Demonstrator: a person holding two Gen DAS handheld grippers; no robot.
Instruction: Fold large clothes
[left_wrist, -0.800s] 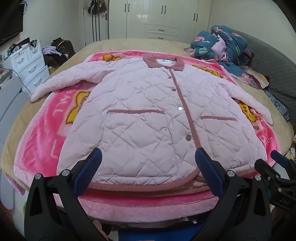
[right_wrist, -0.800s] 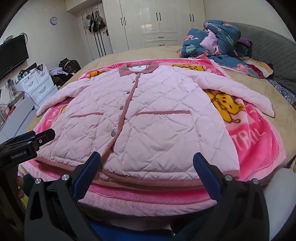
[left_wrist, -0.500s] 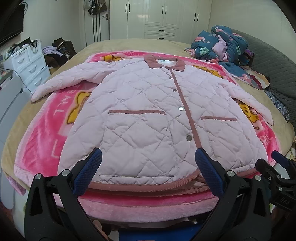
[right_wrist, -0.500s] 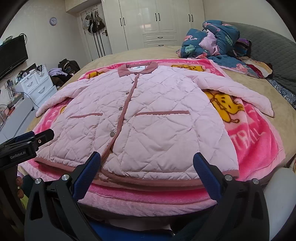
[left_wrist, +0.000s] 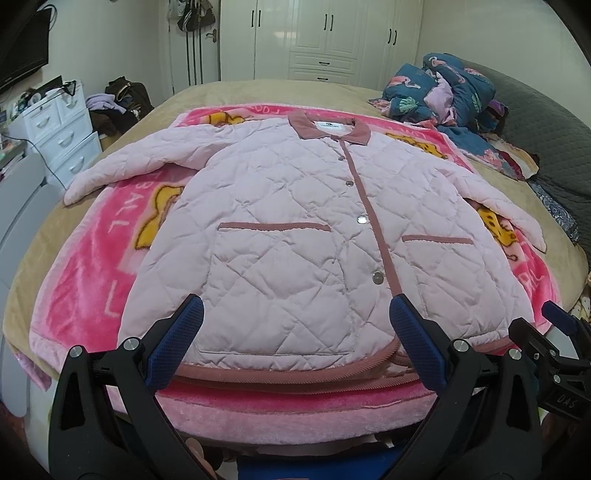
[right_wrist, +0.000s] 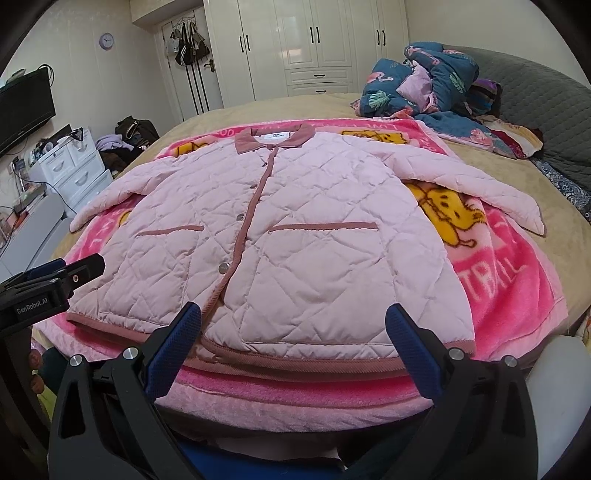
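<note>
- Lying flat and face up across a bright pink blanket on the bed, the pale pink quilted jacket has its front buttoned shut and its hem toward the cameras.
- Its dusty-rose collar points to the far side of the bed, and trim of the same colour runs down the front and along the two pocket openings.
- Both sleeves are spread outward: one reaches toward the white drawers, the other slants toward the bed's opposite edge, its cuff resting on the tan cover.
- The left gripper hangs over the near hem, on the drawer-side half of the jacket; its jaws stand wide apart with nothing between them, and the blue pads are clear of the fabric.
- The right gripper hangs over the hem too, over the other half; its jaws are likewise spread wide and hold nothing.
- In the left wrist view the right gripper shows at the lower right edge; in the right wrist view the left gripper shows at the lower left edge, so the two sit side by side at the foot of the jacket.
- A heap of dark blue patterned bedding lies on the far corner of the bed, well apart from the jacket.
- White wardrobes line the back wall, and a dark screen hangs above the drawers.
</note>
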